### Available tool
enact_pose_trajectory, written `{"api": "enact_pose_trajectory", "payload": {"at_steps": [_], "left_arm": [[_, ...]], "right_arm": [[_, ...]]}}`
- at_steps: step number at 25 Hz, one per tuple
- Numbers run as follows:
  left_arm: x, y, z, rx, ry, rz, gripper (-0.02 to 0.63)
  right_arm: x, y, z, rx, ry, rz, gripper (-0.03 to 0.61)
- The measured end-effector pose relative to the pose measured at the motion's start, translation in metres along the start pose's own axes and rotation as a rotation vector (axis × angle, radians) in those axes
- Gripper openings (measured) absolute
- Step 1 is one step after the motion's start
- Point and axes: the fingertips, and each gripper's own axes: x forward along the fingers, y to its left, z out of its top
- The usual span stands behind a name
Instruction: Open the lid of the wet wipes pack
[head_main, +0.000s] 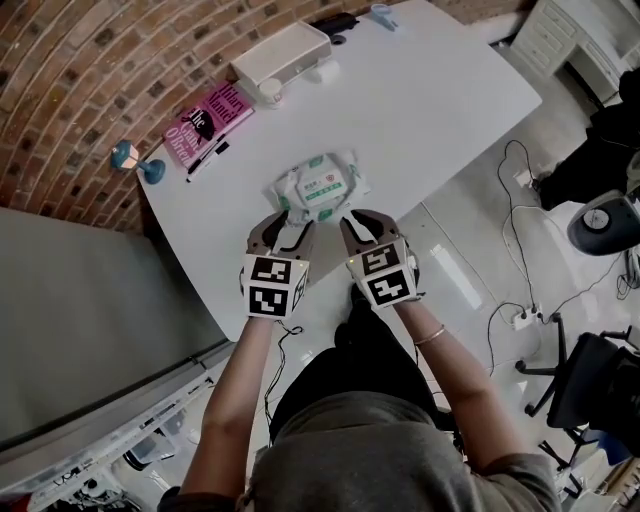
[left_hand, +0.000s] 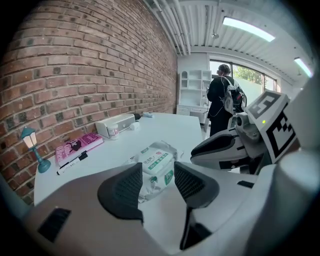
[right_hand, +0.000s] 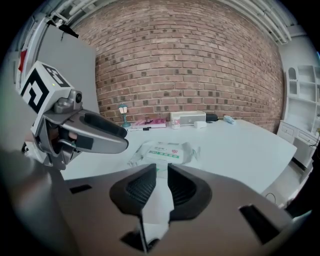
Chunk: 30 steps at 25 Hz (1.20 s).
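Wet wipes pack (head_main: 320, 187) lies flat on the table (head_main: 430, 110), centre, near the front edge, long axis approx left-right. Left gripper (head_main: 283, 222): jaws wide apart, empty, just short of pack's near-left corner. Right gripper (head_main: 365, 222): jaws narrow, nothing btwn them, just short of near-right corner. Pack sits just beyond both; neither clearly nearer.

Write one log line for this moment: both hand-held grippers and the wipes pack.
left hand-held gripper: open, empty | right hand-held gripper: open, empty | wet wipes pack: on table, just ahead of both | lid: looks shut
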Motion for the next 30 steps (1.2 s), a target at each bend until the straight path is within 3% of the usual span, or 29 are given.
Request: {"api": "enact_pose_trajectory", "payload": {"at_steps": [6, 12, 21, 30], "left_arm": [[0.021, 0.004, 0.002, 0.011, 0.042, 0.006, 0.190], [0.034, 0.006, 0.006, 0.081, 0.080, 0.022, 0.190], [0.053, 0.001, 0.003, 0.156, 0.153, -0.037, 0.190], [0.067, -0.005, 0.000, 0.371, 0.259, -0.149, 0.190]], "right_arm": [[0.023, -0.003, 0.000, -0.067, 0.038, 0.023, 0.080], [0.041, -0.004, -0.006, -0.113, 0.102, 0.032, 0.077], [0.055, -0.004, -0.015, -0.140, 0.149, 0.025, 0.058], [0.058, -0.003, -0.017, -0.156, 0.148, 0.057, 0.057]]}}
